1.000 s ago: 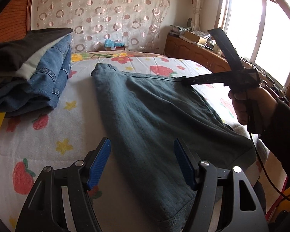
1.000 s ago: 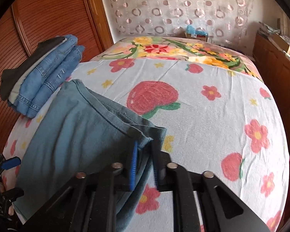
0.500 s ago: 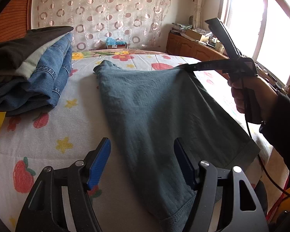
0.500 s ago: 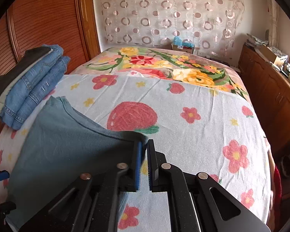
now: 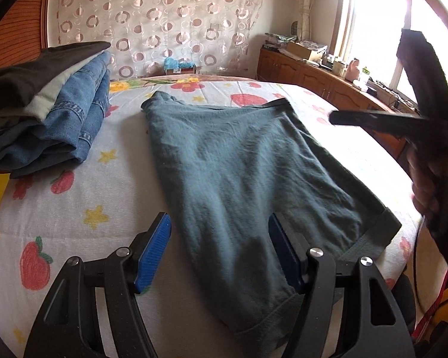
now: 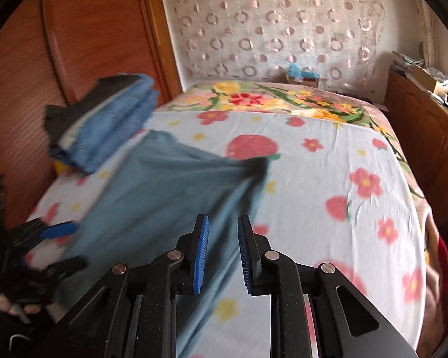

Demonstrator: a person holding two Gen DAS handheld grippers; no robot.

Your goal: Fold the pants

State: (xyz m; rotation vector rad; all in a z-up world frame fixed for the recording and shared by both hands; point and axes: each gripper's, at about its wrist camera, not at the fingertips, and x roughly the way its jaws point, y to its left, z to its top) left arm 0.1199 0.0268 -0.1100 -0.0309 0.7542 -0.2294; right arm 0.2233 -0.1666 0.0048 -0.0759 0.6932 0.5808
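Observation:
Grey-blue pants (image 5: 239, 173) lie spread flat on the flowered bed sheet (image 5: 59, 208), waistband at the far end, leg hems near me. They also show in the right wrist view (image 6: 164, 191), blurred. My left gripper (image 5: 219, 250) is open, held just above the near leg end, holding nothing. My right gripper (image 6: 221, 253) is open and empty, lifted off the pants' right far corner; it appears in the left wrist view (image 5: 337, 117) at the right.
A stack of folded jeans and dark clothes (image 5: 44, 110) sits at the bed's left side, close to the pants. A wooden wardrobe (image 6: 74, 59) stands left. A wooden cabinet (image 5: 313, 77) and a window are on the right. The bed's near edge drops off below the hems.
My right gripper let go of the pants' far right corner, opened, and pulled back and up. The corner now lies flat. The left gripper stayed open in place.

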